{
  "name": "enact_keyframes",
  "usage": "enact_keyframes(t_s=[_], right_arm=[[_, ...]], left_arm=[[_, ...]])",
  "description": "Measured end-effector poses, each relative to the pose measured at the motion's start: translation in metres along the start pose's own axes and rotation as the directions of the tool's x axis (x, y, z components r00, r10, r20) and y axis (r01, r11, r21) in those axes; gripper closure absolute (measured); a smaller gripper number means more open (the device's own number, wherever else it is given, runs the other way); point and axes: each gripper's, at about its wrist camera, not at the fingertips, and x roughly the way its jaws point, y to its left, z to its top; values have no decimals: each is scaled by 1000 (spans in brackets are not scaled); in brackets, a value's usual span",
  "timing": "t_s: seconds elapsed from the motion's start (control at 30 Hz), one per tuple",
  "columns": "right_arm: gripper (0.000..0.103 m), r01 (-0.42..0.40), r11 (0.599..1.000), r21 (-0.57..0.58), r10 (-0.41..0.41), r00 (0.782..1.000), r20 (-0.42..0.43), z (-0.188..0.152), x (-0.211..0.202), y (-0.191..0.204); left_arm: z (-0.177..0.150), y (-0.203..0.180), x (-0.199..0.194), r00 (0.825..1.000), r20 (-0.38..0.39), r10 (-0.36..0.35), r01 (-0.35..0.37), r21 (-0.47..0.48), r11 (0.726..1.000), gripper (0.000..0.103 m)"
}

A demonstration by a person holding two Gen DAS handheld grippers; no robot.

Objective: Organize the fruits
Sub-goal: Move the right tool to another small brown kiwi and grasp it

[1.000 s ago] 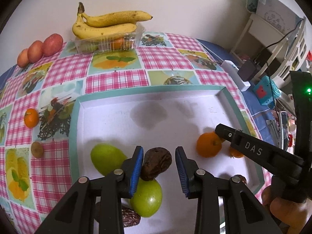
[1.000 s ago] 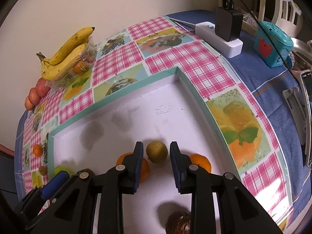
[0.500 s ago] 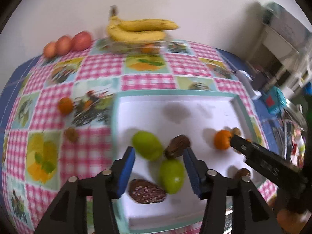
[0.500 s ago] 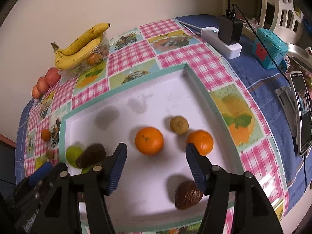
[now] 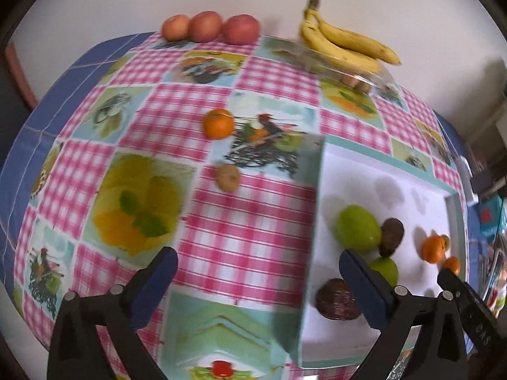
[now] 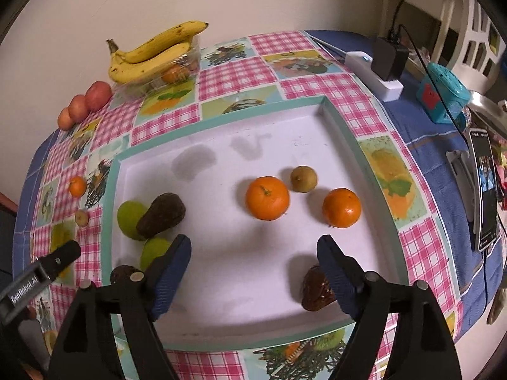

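In my white tray [image 6: 221, 323] lie 2 oranges [image 6: 267, 198] toward 2 o'clock with a small brown fruit [image 6: 304, 178] just beside them, and 2 green fruits [image 6: 130, 215] touching a dark avocado [image 6: 161, 215] at 9 o'clock. A small orange [image 5: 218, 123] and a brown fruit [image 5: 227, 176] sit outside on the checked cloth [image 5: 247, 215]. My left tongs [image 5: 258, 280] and right tongs [image 6: 253, 266] both gape wide, holding nothing.

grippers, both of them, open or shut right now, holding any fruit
Left gripper: open, holding nothing, over the tablecloth.
Right gripper: open, holding nothing, over the white tray.
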Motion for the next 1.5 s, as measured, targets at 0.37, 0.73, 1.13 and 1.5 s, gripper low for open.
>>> enact_keyframes(t_s=[0.37,0.73,1.13,1.5], right_arm=[[14,-5,996,-85,5,1000,5,-5,5,38],[14,-66,986,-153,61,998,-35,-12,15,84],[14,-154,968,-197,148,988,-46,-18,21,128],[14,-222,943,-248,222,975,-28,-21,23,165]], left_arm=[[9,28,1,998,18,61,-60,-40,997,0],[21,74,1,994,32,108,-102,-148,984,0],[31,135,-7,983,59,176,-151,-295,943,0],[32,177,-9,978,62,198,-158,-394,905,0]])
